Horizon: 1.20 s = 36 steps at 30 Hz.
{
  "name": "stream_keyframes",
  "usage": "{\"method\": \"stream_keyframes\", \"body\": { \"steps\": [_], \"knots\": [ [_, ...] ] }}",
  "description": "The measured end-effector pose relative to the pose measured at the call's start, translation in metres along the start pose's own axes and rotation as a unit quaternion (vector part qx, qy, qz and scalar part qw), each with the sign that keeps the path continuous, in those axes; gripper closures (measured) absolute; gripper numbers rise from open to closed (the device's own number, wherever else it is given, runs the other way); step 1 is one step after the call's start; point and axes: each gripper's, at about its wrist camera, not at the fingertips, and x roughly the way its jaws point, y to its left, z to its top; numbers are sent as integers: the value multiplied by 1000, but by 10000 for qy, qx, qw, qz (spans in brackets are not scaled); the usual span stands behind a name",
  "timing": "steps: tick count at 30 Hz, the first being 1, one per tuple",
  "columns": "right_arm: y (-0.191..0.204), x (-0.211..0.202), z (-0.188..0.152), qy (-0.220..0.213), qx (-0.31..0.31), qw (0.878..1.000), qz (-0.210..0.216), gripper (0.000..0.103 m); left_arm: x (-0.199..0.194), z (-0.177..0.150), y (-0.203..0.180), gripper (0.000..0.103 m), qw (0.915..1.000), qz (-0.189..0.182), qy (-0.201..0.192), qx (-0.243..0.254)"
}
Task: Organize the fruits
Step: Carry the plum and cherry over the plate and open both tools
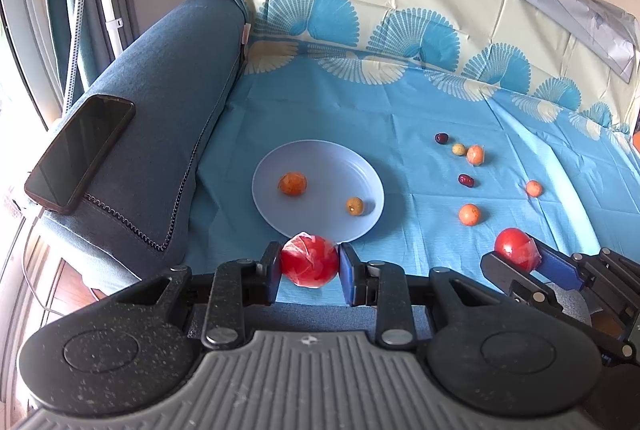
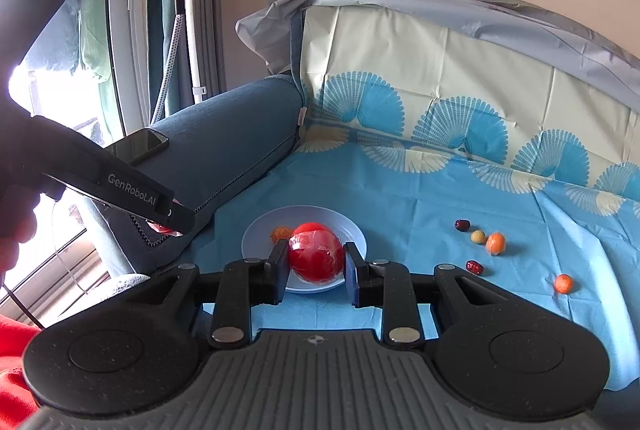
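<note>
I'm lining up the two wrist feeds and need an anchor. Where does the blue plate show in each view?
Left wrist view: the blue plate lies at centre, just beyond the left gripper and its red fruit.
Right wrist view: blue plate at lower centre, partly hidden behind the right gripper.
Shared landmark: the phone on the sofa armrest.

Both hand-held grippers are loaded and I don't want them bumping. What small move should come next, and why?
Probably ease the left hand-held gripper forward over the plate and release its wrapped red fruit there. It hangs just short of the near rim, and two small orange fruits already lie in the plate. The right hand-held gripper, shut on another red fruit, should wait.
</note>
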Motion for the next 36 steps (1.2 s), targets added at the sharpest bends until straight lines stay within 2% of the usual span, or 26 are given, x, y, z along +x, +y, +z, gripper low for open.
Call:
{"method": "stream_keyframes", "body": {
  "steps": [24, 30, 36],
  "knots": [
    [-6, 28, -3, 353, 171, 9992, 50, 73, 41, 9, -3, 70, 9994, 24, 347, 86],
    [-10, 58, -1, 507, 158, 9985, 99, 73, 66, 24, 3, 70, 9990, 78, 441, 66],
    [-15, 107, 3, 698, 180, 9974, 87, 73, 104, 48, 14, 70, 9987, 112, 499, 71]
  ]
}}
